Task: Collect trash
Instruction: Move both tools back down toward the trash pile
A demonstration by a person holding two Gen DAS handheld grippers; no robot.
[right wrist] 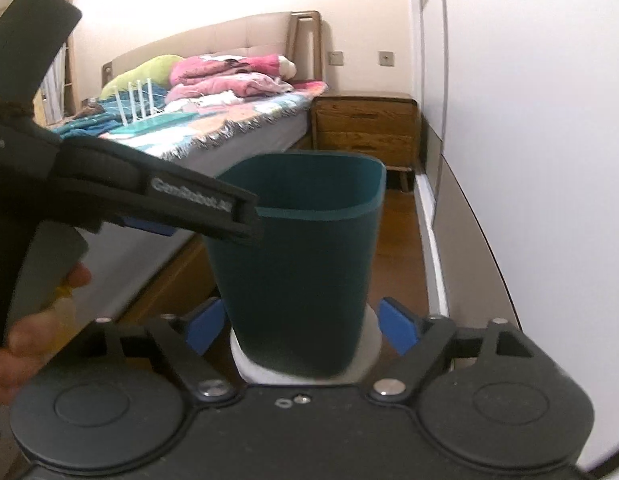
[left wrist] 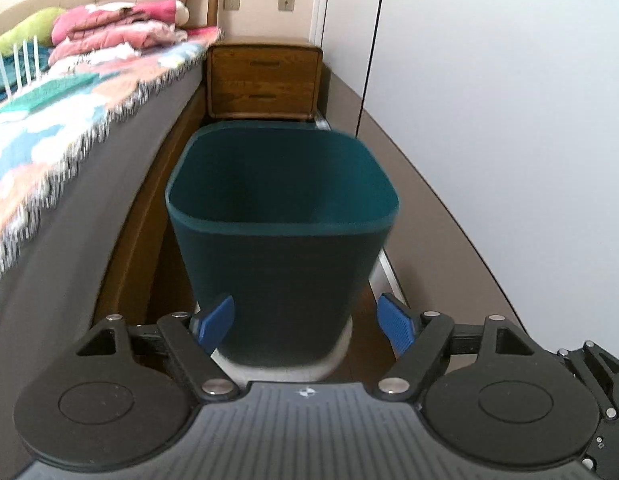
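Note:
A dark teal trash bin (left wrist: 281,240) stands upright on the wood floor between the bed and the white wall, on a white round base (left wrist: 293,368). It also shows in the right wrist view (right wrist: 297,264). My left gripper (left wrist: 307,324) is open and empty, its blue pads either side of the bin's lower part. My right gripper (right wrist: 301,326) is open and empty, also facing the bin's base. The left gripper's body (right wrist: 149,200) crosses the right wrist view at the left, near the bin's rim. No trash shows in either view.
A bed (left wrist: 69,128) with a patterned blanket, pink folded bedding (left wrist: 121,28) and a white rack (right wrist: 137,104) runs along the left. A wooden nightstand (left wrist: 265,80) stands behind the bin. White wardrobe doors (left wrist: 509,100) line the right.

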